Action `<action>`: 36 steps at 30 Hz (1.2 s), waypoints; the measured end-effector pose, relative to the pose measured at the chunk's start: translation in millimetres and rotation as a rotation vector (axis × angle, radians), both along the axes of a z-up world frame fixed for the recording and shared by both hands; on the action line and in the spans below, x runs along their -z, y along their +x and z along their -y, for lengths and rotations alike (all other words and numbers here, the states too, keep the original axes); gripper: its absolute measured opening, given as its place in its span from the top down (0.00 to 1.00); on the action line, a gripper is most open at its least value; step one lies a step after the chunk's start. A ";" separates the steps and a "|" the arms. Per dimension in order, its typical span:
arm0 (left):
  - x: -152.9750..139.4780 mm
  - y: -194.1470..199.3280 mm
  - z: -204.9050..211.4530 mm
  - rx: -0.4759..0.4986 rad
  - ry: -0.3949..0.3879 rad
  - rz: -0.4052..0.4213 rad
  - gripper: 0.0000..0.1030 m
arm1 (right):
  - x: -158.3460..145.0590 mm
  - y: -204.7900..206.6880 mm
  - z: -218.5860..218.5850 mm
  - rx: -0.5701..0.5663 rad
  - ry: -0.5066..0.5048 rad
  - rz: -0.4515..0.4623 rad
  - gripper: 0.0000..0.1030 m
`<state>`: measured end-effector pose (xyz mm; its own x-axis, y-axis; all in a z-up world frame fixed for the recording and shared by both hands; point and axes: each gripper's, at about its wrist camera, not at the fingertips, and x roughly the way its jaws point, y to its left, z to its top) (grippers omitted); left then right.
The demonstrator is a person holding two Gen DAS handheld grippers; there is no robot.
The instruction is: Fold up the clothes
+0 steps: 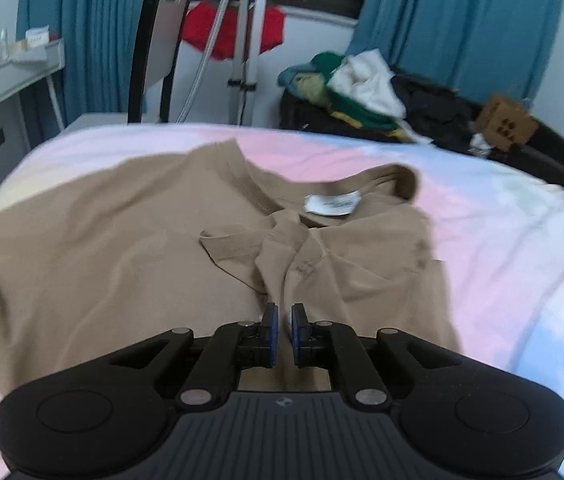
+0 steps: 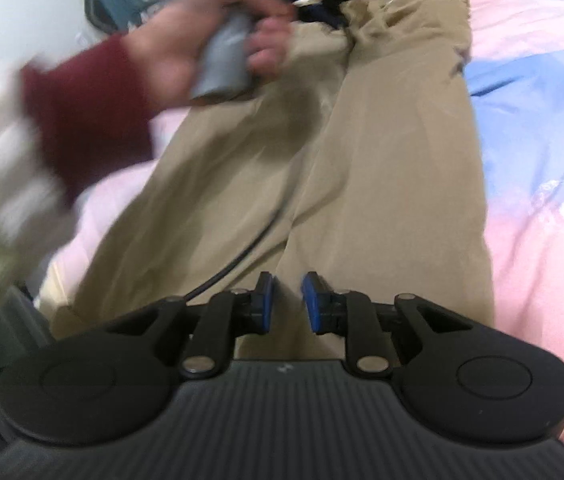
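1. A tan T-shirt (image 1: 129, 248) lies on the bed (image 1: 502, 240), over a pink and pale blue cover. Its collar with a white label (image 1: 332, 204) points toward the bed's far edge, and one sleeve (image 1: 237, 252) is already folded in across the chest.
2. The left hand-held gripper (image 1: 284, 330) hovers just above the shirt's middle, its blue pads a narrow slit apart with nothing between them.
3. The right hand-held gripper (image 2: 286, 300) sits low over the shirt's hem end, jaws parted and empty; the person's left hand (image 2: 217, 36) shows beyond it.
4. The cloth looks light, thin and limp. It will likely sag and crease, so pinching a hem corner or shoulder seam seems better than taking the middle.
5. Beyond the bed's far edge, a dark bag or seat (image 1: 462, 120) carries a heap of clothes (image 1: 358, 84); which it is I cannot tell.
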<state>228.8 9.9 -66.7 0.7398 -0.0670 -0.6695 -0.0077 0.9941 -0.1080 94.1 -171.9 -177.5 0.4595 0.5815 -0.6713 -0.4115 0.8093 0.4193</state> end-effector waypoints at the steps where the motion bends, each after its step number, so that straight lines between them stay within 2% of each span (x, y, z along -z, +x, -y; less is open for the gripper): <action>1: -9.9 -14.7 0.2 0.016 0.013 0.018 0.92 | -3.3 -0.7 1.5 0.016 0.004 0.019 0.79; 4: -40.8 -61.7 -0.7 0.074 0.040 0.068 0.90 | -13.5 -5.5 2.4 0.076 -0.025 0.099 0.79; 9: -88.1 -148.7 -5.9 0.126 0.051 0.159 0.82 | -43.7 -6.0 5.4 0.192 -0.053 0.216 0.79; 13: -112.5 -214.5 -15.8 0.150 0.054 0.214 0.78 | -70.7 -23.7 16.1 0.262 -0.023 0.287 0.79; 17: -119.8 -259.5 -38.4 0.126 0.085 0.244 0.72 | -93.8 -33.4 15.7 0.318 -0.015 0.336 0.79; 21: -114.5 -279.1 -63.1 0.055 0.109 0.247 0.65 | -118.6 -30.2 7.4 0.333 0.005 0.382 0.79; 24: -105.8 -281.7 -78.4 0.002 0.106 0.257 0.58 | -136.9 -13.8 -6.1 0.329 -0.022 0.427 0.79; 27: -94.9 -281.6 -92.5 -0.041 0.063 0.259 0.53 | -147.1 4.0 -15.9 0.325 -0.046 0.468 0.79; 32: -75.0 -276.7 -106.4 -0.041 0.027 0.229 0.49 | -139.8 28.6 -20.1 0.350 -0.087 0.518 0.79; 36: -66.6 -269.1 -107.0 -0.054 0.027 0.215 0.44 | -121.4 39.4 -15.0 0.373 -0.075 0.489 0.79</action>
<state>-40.2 116.9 -0.1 0.8678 -0.0070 -0.4968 -0.0411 0.9955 -0.0858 133.5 -156.9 -56.1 0.8876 0.2820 -0.3643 -0.2254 0.9555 0.1903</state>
